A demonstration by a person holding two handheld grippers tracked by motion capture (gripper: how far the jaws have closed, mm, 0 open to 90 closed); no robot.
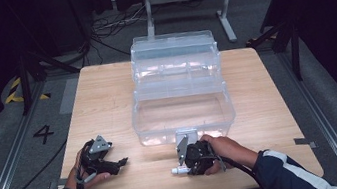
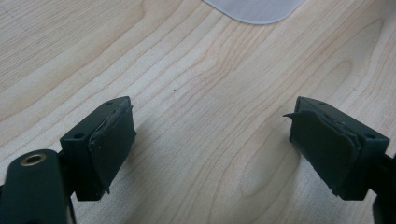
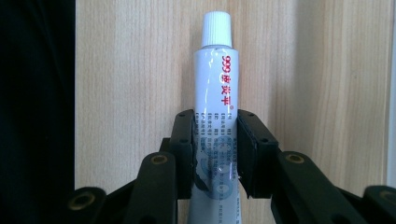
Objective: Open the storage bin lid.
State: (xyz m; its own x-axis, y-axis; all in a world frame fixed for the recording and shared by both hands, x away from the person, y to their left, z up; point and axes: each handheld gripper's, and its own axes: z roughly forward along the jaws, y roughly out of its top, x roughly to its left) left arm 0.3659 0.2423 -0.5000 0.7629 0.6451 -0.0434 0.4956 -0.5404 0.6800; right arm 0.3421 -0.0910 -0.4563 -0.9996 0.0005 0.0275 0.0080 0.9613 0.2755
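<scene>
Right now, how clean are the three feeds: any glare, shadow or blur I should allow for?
High view: dark surroundings, soft image, pale reflections on the clear plastic box. Left gripper view: sharp wood grain on the table, with soft shadows beneath the left gripper. Right gripper view: the tube is crisp with a mild sheen, its red print readable, between the right gripper pads.

The left gripper [image 2: 210,140] hovers over the light wooden tabletop [image 2: 196,70], its two black jaws rising from the lower left and lower right of the frame, standing wide apart with bare wood between them; a rounded corner of clear plastic box [image 2: 252,9] sits at the top edge
</scene>
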